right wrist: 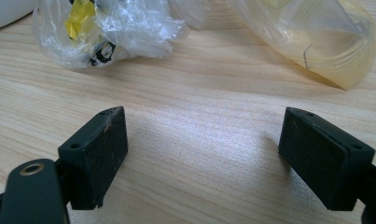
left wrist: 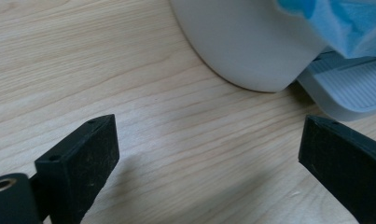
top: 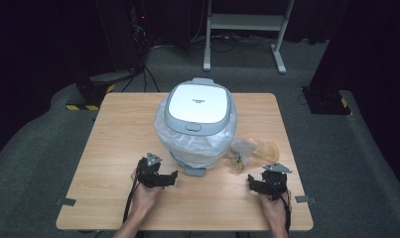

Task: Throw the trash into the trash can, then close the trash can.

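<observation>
The bin (top: pixel 199 124) stands upright mid-table, its pedal (top: pixel 194 170) pointing at the person. Left of the pedal, the left gripper (top: pixel 173 177) gapes empty; right of the bin, near crumpled plastic (top: pixel 253 149), the right gripper (top: pixel 250 182) gapes empty too.

- The left gripper (top: pixel 173 177) sits in the person's left hand (top: pixel 146 191), low over the desk (top: pixel 113 148), pointing to the right.
- Its black fingers (left wrist: pixel 85 161) stand wide apart with nothing between them.
- The right gripper (top: pixel 250 181) sits in the right hand (top: pixel 273 203), pointing left.
- Its fingers (right wrist: pixel 99 151) are likewise spread wide, holding nothing.
- Both forearms enter from the bottom edge.
</observation>
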